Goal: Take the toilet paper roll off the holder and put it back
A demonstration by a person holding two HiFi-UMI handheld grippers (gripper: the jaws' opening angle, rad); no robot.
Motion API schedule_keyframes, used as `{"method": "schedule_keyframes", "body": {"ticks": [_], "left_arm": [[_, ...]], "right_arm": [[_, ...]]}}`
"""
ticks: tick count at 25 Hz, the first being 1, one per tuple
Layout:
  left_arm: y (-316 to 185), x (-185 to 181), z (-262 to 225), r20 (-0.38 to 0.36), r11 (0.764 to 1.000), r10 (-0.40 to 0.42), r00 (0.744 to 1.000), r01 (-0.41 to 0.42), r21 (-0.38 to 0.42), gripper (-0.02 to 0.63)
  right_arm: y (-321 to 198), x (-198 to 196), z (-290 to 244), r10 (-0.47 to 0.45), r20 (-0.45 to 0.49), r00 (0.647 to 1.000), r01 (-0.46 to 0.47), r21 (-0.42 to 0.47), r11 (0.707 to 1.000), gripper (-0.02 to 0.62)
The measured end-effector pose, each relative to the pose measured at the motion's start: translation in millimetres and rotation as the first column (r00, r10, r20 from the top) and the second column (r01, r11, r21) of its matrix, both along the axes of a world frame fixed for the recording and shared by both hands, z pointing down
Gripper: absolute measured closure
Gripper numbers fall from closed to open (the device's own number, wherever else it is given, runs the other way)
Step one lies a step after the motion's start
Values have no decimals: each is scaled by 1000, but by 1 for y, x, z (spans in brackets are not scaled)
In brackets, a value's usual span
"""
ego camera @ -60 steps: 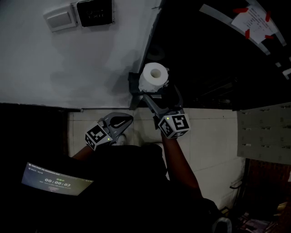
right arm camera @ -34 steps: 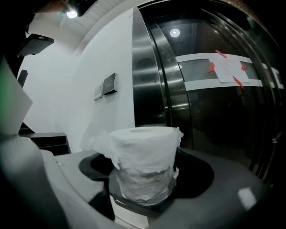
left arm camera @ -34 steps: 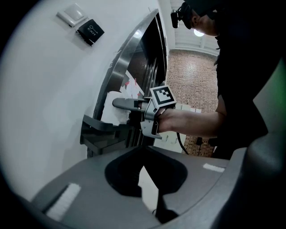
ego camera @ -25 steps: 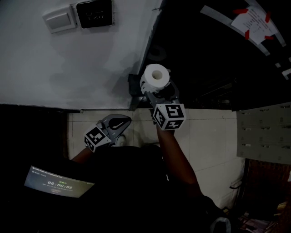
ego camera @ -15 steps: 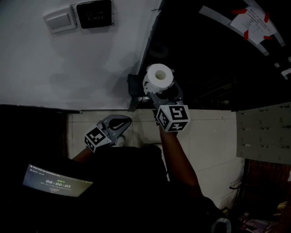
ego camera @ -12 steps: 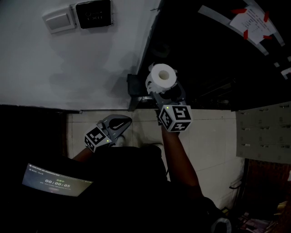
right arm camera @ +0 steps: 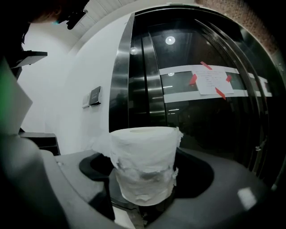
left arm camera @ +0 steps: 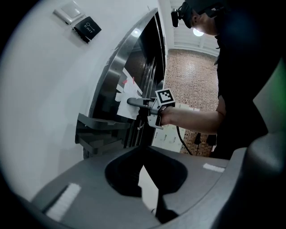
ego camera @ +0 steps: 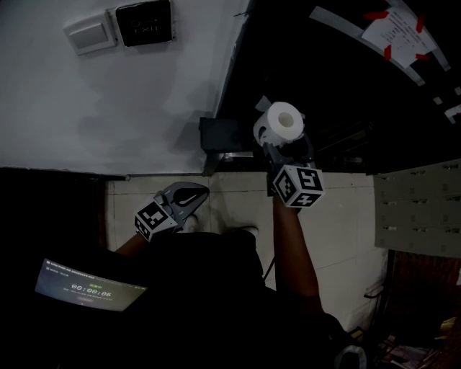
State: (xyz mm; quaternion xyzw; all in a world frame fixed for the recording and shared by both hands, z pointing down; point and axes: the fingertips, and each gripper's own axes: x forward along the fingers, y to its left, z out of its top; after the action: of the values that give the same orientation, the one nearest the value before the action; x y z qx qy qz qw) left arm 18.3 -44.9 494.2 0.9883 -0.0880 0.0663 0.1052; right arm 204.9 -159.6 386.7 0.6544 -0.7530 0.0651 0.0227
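Observation:
The white toilet paper roll (ego camera: 279, 122) stands upright between the jaws of my right gripper (ego camera: 282, 137), which is shut on it. The roll is off the black holder (ego camera: 223, 135) on the wall corner and hangs to the holder's right, in front of the dark glass door. In the right gripper view the roll (right arm camera: 144, 167) fills the middle, its outer layer torn and ragged, with the right gripper (right arm camera: 143, 181) clasping its lower half. My left gripper (ego camera: 189, 194) hangs low near my body, jaws together and empty. The left gripper view shows the holder (left arm camera: 96, 134) ahead.
A white switch plate (ego camera: 88, 32) and a black panel (ego camera: 144, 21) sit on the white wall. The glass door carries a paper sign (ego camera: 395, 32) taped in red. A lit screen (ego camera: 90, 286) shows at lower left. A grey panel (ego camera: 418, 209) stands at right.
My right gripper has carried the roll off the holder and to the right, away from the wall. The left gripper has stayed where it was.

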Motion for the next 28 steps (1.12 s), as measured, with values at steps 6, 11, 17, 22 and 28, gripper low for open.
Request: {"method": "schedule_keyframes", "body": {"ticks": [6,11,17,22,28], "left_arm": [[-1,-1,2,5,1000,-4,1000,4,-1,603],[0,0,1,6,1000,-3,1000,3,3,603],[1,-1,2,10,1000,-4,1000,4,2,603],[3,0,1,13,1000,-1,1000,1,4,603],[5,-1,3,18,1000,-2,1000,2,1,603]], "right_arm": [[3,27,12,37,-34,999,-37,-7,999,190],[5,47,23,64,-45,997,-65,-17,998,190],[8,58,33,78,21,997,-78,-11,997,190],[14,74,56,111,349,930,-116,-6,993,190],[23,90,111,149,691,707,-155,-54,986,190]]}}
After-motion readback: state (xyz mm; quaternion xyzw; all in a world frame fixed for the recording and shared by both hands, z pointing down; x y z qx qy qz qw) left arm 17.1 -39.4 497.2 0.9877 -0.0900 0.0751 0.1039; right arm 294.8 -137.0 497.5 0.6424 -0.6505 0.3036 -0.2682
